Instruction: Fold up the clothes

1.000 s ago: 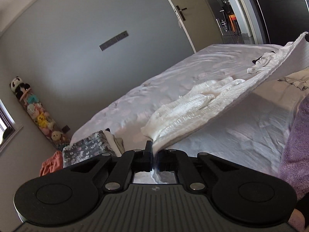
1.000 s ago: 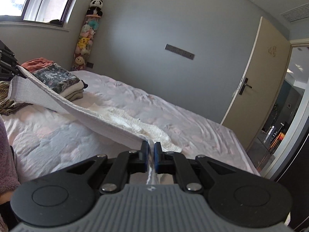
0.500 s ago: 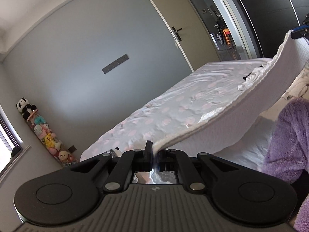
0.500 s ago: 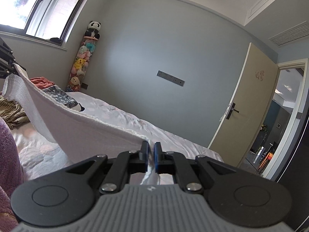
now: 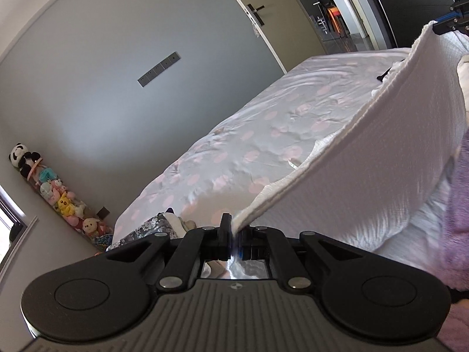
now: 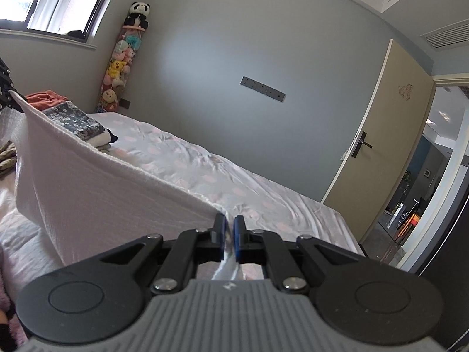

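Note:
A white textured garment [image 5: 366, 158] hangs stretched in the air between my two grippers, above the bed. My left gripper [image 5: 233, 231] is shut on one corner of it. My right gripper [image 6: 230, 228] is shut on the other corner; it also shows at the far right of the left wrist view [image 5: 448, 25]. The garment [image 6: 96, 187] drapes down toward the bed sheet. The left gripper shows at the left edge of the right wrist view [image 6: 4, 88].
The bed [image 5: 263, 135] has a white sheet with pink dots. A stack of folded clothes [image 6: 76, 120] sits at its far left corner. A purple fluffy fabric [image 5: 457, 217] is close at the right. A plush toy column [image 6: 123, 58] stands in the wall corner. A door [image 6: 378, 152] is to the right.
Both grippers have lifted the white garment off the bed; it now hangs taut between them instead of lying bunched on the sheet.

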